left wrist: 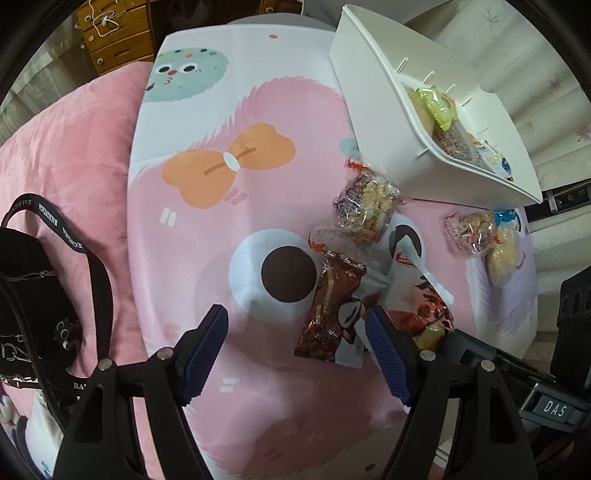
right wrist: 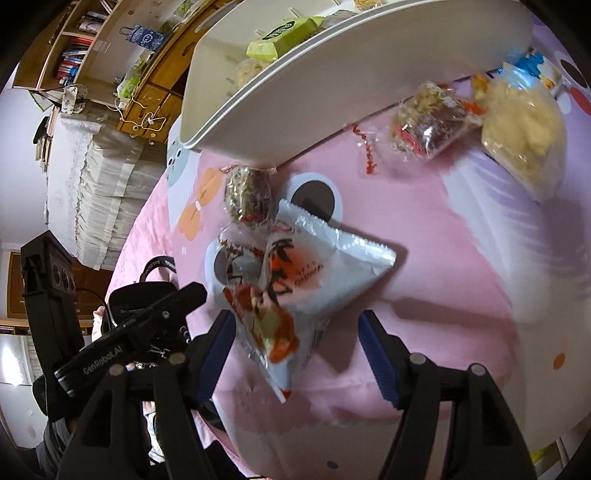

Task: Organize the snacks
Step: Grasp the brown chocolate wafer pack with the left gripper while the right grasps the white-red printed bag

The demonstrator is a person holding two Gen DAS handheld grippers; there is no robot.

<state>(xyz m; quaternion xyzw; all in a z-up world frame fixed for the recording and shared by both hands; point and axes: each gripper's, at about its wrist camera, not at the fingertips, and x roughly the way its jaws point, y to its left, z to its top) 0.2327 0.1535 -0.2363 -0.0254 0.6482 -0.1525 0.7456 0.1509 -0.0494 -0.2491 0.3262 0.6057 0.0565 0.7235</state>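
Setting: a bedroom-like room with wooden drawers [left wrist: 118, 33] and bookshelves [right wrist: 74, 48] at the back. Work surface: a bench under a pink cartoon-print cloth [left wrist: 207, 229], a pink cushion [left wrist: 62, 147] beside it.

Container: white divided bin [left wrist: 417, 110], at the far right of the bench in the left wrist view, already holding several packets, a green one among them.

Loose snacks, all lying on the cloth:
- brown foil bar [left wrist: 328, 306], nearest the left tool, partly over a white-and-red pouch [right wrist: 317, 273];
- clear-wrapped grain cake [left wrist: 365, 206], just in front of the bin;
- a second clear-wrapped cake [left wrist: 467, 230] and a pale puffed snack [left wrist: 500, 258], touching, farther right.

Left tool [left wrist: 295, 354]: jaws wide, nothing between the pads, pointing steeply down; its right pad sits just beside the brown bar.

Right tool [right wrist: 295, 350]: jaws wide, pads not pressing; the white-and-red pouch lies between and ahead of them on the cloth.

Step in hand, as judged: picking loose packets for the bin, about midway, with five still out.

Next move, as judged: lower the right tool so its pads straddle the pouch's narrow end, close, then lift towards the bin. The pouch is slick and overlapped by the bar, so the bar may get dragged along.
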